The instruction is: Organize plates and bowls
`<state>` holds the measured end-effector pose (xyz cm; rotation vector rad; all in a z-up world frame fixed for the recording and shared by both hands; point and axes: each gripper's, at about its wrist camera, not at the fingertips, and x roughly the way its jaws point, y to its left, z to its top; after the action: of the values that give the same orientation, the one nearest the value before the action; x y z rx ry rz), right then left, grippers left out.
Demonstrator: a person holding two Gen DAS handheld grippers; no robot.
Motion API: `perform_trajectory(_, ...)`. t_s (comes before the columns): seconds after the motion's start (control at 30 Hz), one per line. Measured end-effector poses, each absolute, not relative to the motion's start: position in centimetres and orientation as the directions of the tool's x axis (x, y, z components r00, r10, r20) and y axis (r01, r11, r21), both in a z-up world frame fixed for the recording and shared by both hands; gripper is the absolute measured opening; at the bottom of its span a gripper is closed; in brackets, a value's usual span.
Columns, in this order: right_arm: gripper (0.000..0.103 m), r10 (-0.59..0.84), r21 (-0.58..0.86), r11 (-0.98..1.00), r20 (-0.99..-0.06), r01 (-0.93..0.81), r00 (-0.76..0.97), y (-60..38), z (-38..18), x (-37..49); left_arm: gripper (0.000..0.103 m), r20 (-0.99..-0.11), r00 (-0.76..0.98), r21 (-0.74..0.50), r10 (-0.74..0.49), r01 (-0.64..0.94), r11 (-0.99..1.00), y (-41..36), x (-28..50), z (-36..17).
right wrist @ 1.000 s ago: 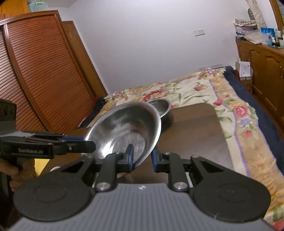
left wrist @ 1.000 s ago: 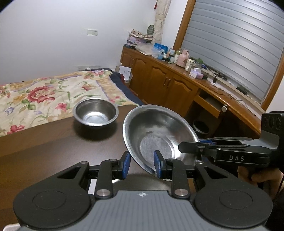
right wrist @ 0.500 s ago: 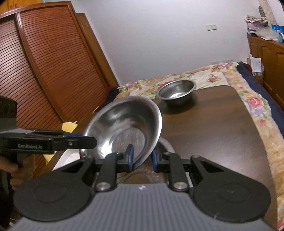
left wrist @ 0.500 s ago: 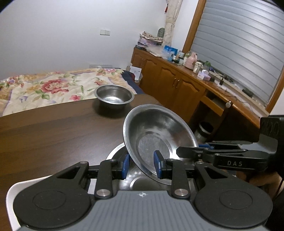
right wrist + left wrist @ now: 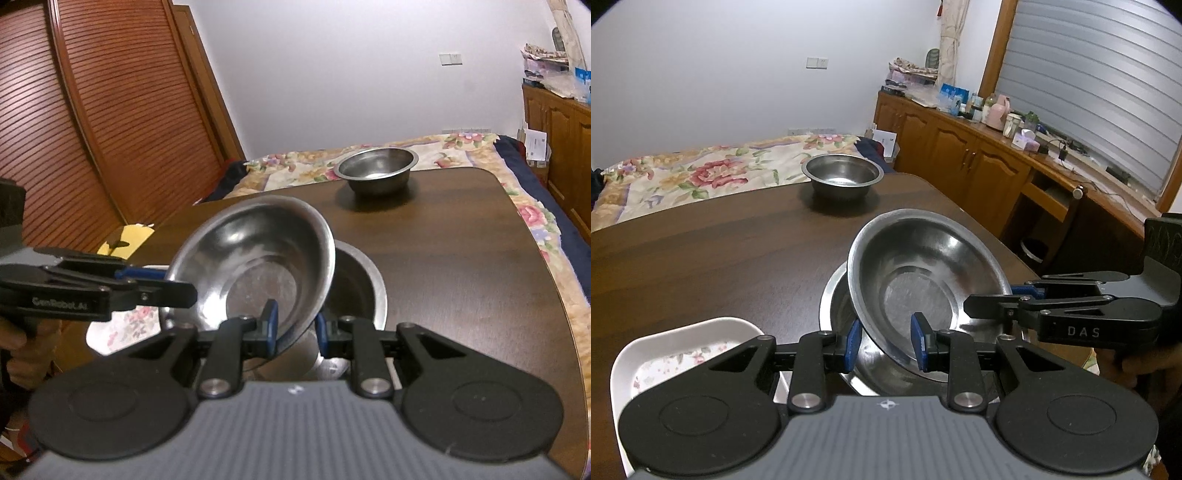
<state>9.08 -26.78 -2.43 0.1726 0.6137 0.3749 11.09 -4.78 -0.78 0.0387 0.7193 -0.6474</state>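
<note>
I have a steel dish (image 5: 923,280) held up between my two grippers, tilted so its hollow faces back toward me. My left gripper (image 5: 886,345) has its blue pads (image 5: 854,341) closed to a narrow gap on the near rim of the dish, one pad on the outside and one on the inside. My right gripper (image 5: 293,328) pinches the same dish from the other side in the same way, its jaws nearly together on the rim. In the left view the right gripper (image 5: 1015,295) comes in from the right edge and meets the dish at its rim; in the right view the left gripper (image 5: 162,280) reaches in from the left and touches the dish (image 5: 258,269) at its edge. The dish hangs just above a second steel dish (image 5: 834,295) that lies flat on the brown table (image 5: 720,258), and I cannot tell whether the two touch at the low side. A white plate with a flower pattern (image 5: 676,354) sits on the table just to the left of the lower dish. A smaller, deeper steel bowl (image 5: 842,175) stands upright at the far end of the table, well apart from the rest, with a flowered bedspread (image 5: 683,173) behind it.
</note>
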Motion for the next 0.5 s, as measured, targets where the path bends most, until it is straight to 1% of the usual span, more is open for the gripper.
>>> perform_trajectory(0.1,0.022,0.376,0.253,0.926,-0.537,-0.281,0.756,-26.6,-2.7,9.1,0.031,-0.631,0.571,-0.169,-0.525,0.559,0.812,-4.9,11.0,-1.2)
perform_trajectory(0.23,0.019,0.358,0.226,0.934,-0.539,-0.278,0.762,-26.3,-3.1,9.1,0.031,-0.642,0.575,-0.157,-0.508,0.550,0.821,-4.8,11.3,-1.9)
perform_trajectory(0.33,0.015,0.328,0.185,0.945,-0.546,-0.272,0.771,-26.0,-3.4,9.1,0.031,-0.646,0.575,-0.155,-0.502,0.545,0.824,-4.8,11.4,-2.1)
perform_trajectory(0.5,0.014,0.292,0.119,0.955,-0.541,-0.272,0.789,-25.7,-3.3,9.0,0.031,-0.643,0.580,-0.153,-0.501,0.544,0.825,-4.8,11.4,-2.3)
